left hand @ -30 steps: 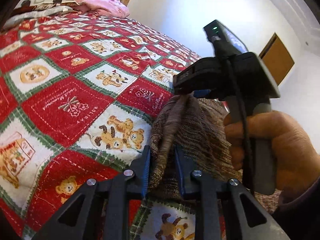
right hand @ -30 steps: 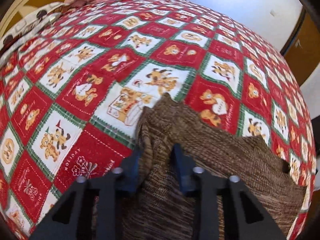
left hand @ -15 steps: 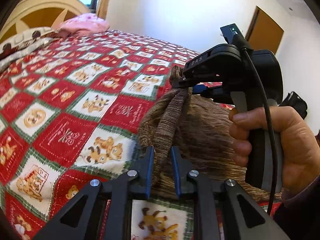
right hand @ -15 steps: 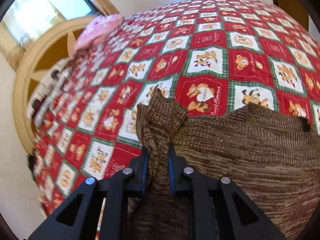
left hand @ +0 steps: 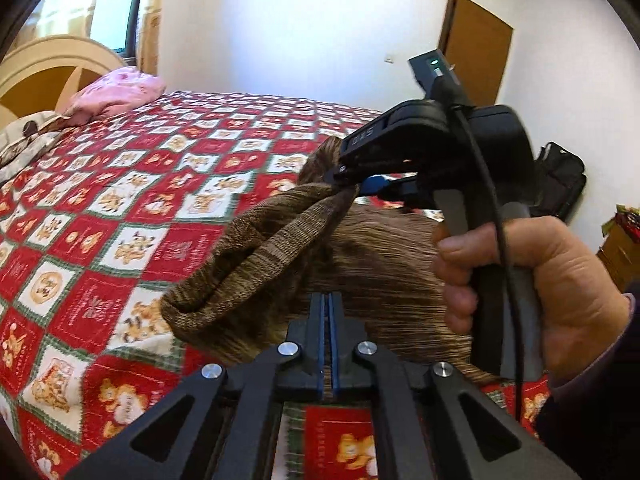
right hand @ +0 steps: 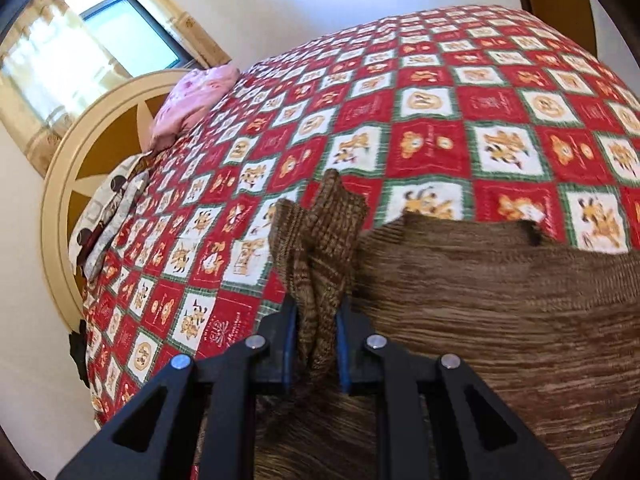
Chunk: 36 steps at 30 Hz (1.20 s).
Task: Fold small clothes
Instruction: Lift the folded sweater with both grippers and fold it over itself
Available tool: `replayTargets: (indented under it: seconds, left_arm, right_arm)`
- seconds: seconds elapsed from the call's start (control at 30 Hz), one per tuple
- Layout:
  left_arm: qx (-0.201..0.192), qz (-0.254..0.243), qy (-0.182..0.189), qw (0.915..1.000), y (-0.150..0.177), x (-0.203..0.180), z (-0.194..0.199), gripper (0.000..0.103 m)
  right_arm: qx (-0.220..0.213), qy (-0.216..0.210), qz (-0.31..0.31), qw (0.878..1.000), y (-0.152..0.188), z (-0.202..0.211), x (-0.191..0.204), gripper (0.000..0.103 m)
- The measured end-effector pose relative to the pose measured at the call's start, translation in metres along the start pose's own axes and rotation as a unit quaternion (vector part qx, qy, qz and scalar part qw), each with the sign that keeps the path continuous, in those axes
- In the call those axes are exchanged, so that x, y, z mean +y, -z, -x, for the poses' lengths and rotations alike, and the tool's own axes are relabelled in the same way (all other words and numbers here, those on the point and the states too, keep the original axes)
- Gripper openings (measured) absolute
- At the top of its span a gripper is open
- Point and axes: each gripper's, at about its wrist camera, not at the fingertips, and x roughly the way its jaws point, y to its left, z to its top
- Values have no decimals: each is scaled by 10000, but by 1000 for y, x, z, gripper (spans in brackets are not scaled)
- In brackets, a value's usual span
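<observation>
Garment (left hand: pixel 360 280) in play: a brown knit piece, partly lifted off the red-and-green patchwork quilt (left hand: pixel 120 208) on the bed, the rest draped toward the near edge.

Right gripper (right hand: pixel 316 344): a bunched fold of the knit is pinched between its blue pads (right hand: pixel 289 344), the fabric tuft sticking up past the tips. In the left wrist view the same tool is seen from the side, held in the person's hand (left hand: pixel 540 280), with the cloth hanging from its tips as a raised ridge.

Left gripper (left hand: pixel 329 340): pads pressed flat together, hardly a slit between them. No bunch of fabric is seen rising between the pads; the knit lies just beyond and under the tips. Whether a thin edge is caught cannot be told, so it is read as closed on nothing.

Step judged: start of a fold, one corner or edge raised by the right tool, a second hold not secured.

Next move, as judged:
- left tool to be reopened and set onto the matching edge of the knit
- both held points to be carried across and laid onto the flat part
- cloth to be kept taut between the two tools, otherwise a sagging, uneven crease is likely

Pink pillow (left hand: pixel 116 94) and headboard (left hand: pixel 52 64) sit well apart at the far end, no obstruction.
</observation>
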Motion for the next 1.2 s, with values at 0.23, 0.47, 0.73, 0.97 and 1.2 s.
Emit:
replayTargets:
  seconds: [0.23,0.47,0.73,0.97,1.2]
  left_arm:
    - [85,-198,59,9998,4,-16,-5,1]
    - [-71,-274,200,9994,12,-21,-2,1]
    - [-580,-507,438,9961,19,-19,11,1]
    - [-843,-1193,64,9893,28,-26,9,2]
    - [-776,-1456,-10,9863,37,-31,2,1]
  right_arm:
    - [-32,0,-117,9999,4,10,-21,20]
    - [-173,34,-290,9994,7,20,-40,20]
    - [-182,-45,-591,9981,13,23,-61,20]
    - [-200,-47,-531,9984,16,25,-59,20]
    - [-214,-109,-560,9981,17,25,-63,20]
